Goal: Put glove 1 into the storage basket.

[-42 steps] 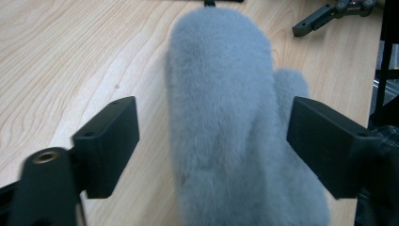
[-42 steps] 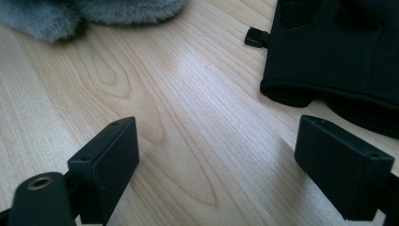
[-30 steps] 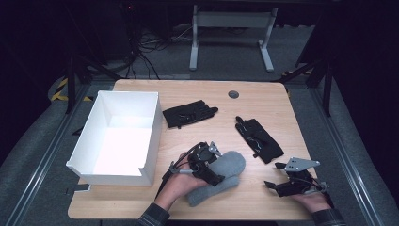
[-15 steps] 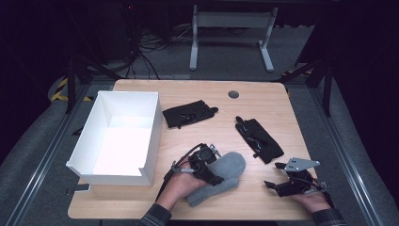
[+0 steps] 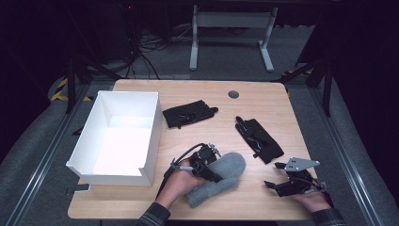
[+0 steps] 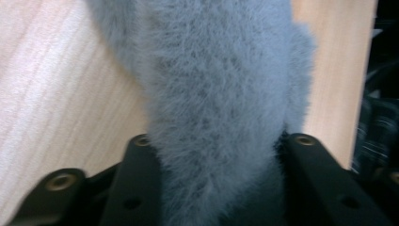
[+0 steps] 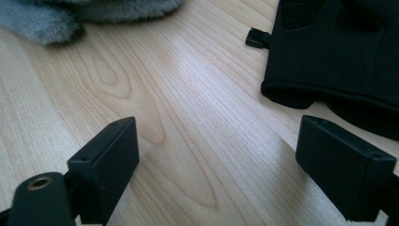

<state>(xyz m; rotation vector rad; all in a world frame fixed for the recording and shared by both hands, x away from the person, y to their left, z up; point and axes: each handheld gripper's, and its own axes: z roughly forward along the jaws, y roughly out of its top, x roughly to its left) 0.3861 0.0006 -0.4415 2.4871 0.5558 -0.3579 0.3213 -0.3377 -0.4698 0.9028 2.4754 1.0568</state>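
My left gripper [image 5: 214,170] is clenched on the grey fuzzy mitten [image 5: 221,178], right gripper [image 5: 282,181] released, so I should lift slowly toward the white box [image 5: 153,141] beside it.

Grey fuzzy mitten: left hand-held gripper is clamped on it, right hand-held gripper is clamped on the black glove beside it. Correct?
Half right. The left hand-held gripper does grip the grey fuzzy mitten, but the right hand-held gripper holds nothing: the right gripper view shows its jaws wide apart over bare wooden table, short of the black fabric glove.

A white box [image 5: 117,136] and two black gloves [image 5: 189,113] [image 5: 259,139] lie on the table [image 5: 263,101].
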